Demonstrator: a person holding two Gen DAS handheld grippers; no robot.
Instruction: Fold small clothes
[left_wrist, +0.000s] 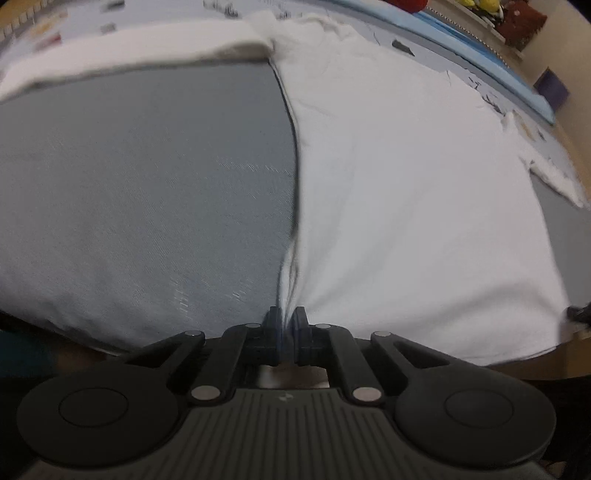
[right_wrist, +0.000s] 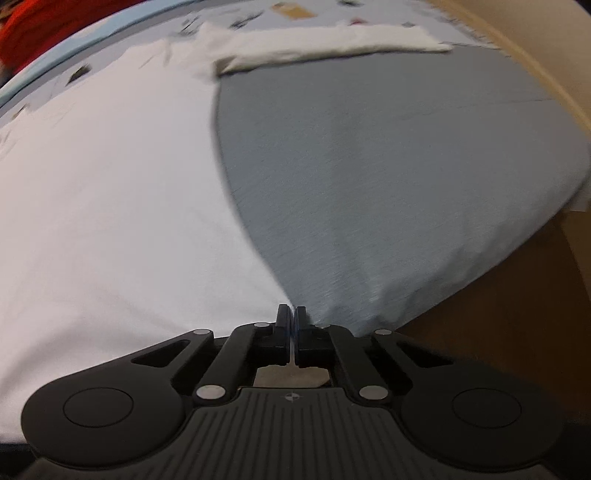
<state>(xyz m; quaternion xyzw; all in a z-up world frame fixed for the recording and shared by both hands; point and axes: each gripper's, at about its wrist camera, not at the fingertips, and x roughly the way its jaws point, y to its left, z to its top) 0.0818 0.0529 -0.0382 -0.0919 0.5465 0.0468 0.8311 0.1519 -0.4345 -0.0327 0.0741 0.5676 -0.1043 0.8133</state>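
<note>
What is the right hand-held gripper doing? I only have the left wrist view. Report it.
Observer: The right hand-held gripper is shut on the near edge of the shirt, where white meets the grey cover.
Operator: Tell me what lies beside it.
Observer: Bare wooden table shows to its right, past the cover's edge.
Operator: Check the sleeve on that side.
Observer: The sleeve lies stretched out flat across the cover at the far end.
</note>
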